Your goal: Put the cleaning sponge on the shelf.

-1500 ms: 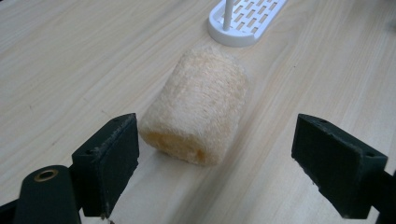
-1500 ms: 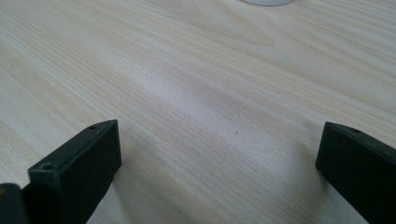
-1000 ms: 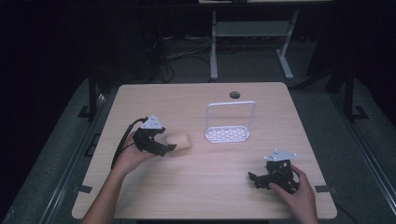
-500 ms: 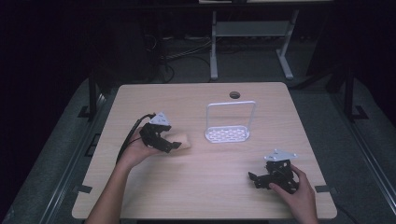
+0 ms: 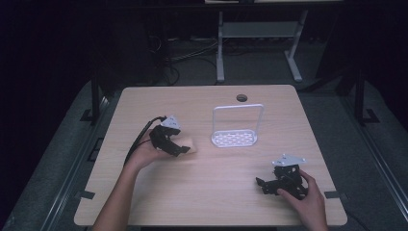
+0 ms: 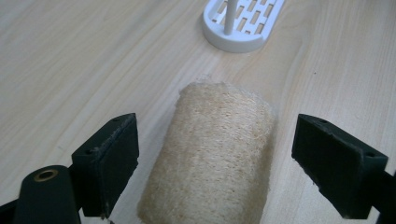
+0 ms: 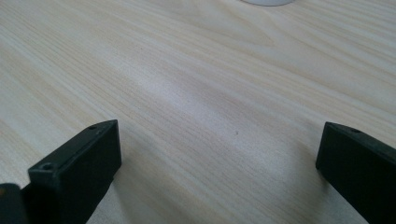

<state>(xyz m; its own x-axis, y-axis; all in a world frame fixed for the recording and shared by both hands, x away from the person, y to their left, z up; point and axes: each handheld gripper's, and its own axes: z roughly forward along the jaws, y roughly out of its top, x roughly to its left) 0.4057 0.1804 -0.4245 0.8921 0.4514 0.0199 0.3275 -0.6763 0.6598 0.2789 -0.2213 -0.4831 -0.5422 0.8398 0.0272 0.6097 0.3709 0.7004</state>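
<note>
In the high view the left hand-held gripper (image 5: pixel 183 149) sits left of centre on the pale wooden counter (image 5: pixel 202 106), its jaws spread on either side of a tan, rough-fibred loofah roll (image 5: pixel 190 145) that lies on its side on the wood. In the left gripper view the roll (image 6: pixel 212 154) fills the middle and lower part of the frame, lying lengthwise between the two black jaws with a clear gap to each of them, so the jaws do not touch it. Just beyond the roll, toward the upper middle of that view, stands a white slotted stand (image 6: pixel 243 28) with a thin upright post; bare wood lies between it and the roll's far end. In the high view the same stand (image 5: pixel 235 138) sits at centre frame, right of the left hand-held gripper, with a tall wire hoop rising from its oval perforated base, near the roll but apart from it. A round cable hole (image 5: pixel 242 98) lies in the counter behind the stand. The right hand-held gripper (image 5: pixel 262 184) rests at the lower right of the high view, well apart from the roll and the stand, held by a hand (image 5: pixel 305 202). In the right gripper view its jaws stand wide apart over bare wood grain, with the stand's white edge at the top margin.
</note>
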